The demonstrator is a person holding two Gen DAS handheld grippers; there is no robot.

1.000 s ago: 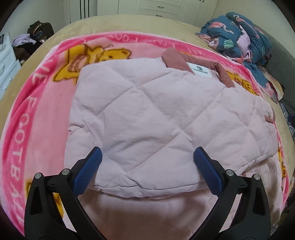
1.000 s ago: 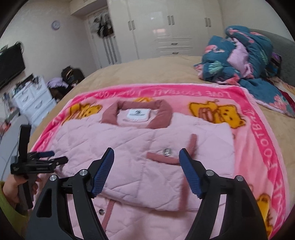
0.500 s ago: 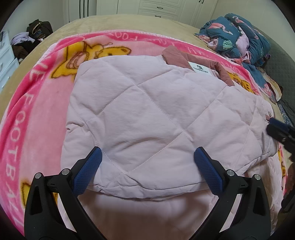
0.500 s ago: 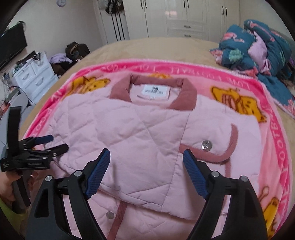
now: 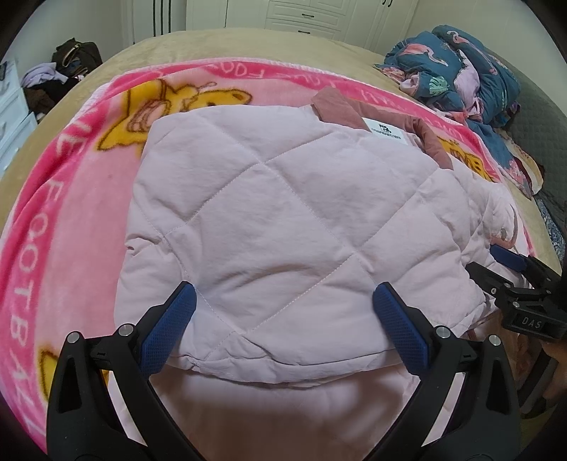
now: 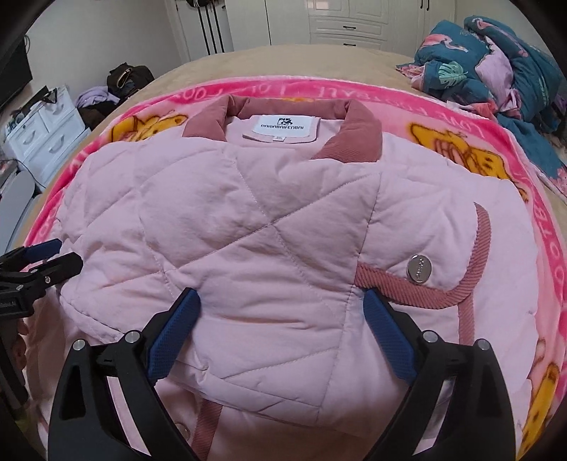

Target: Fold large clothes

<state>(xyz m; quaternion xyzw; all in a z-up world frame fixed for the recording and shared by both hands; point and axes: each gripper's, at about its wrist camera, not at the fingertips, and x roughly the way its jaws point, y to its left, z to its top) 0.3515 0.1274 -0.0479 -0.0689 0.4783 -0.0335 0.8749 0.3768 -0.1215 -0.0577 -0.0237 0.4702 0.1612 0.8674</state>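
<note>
Left gripper (image 5: 283, 312) fingers wide apart; right gripper (image 6: 281, 317) likewise.

Pale pink quilted jacket (image 6: 255, 227) lies folded on the bed, dusty-rose collar (image 6: 283, 117) farthest away

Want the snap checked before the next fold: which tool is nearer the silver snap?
Right. The right tool sits at the jacket's lower edge, with the snap just beyond its right finger. The left tool is over the jacket's other half, far from it.

Pretty lived-in bedroom: white wardrobes (image 6: 354, 21) are running along the far wall and a white drawer unit (image 6: 46, 142) is sitting off to the left. A tan bed (image 5: 248, 46) is taking up most of the room, with a dark bag (image 6: 129, 76) slumping on the floor by some clothes.
</note>
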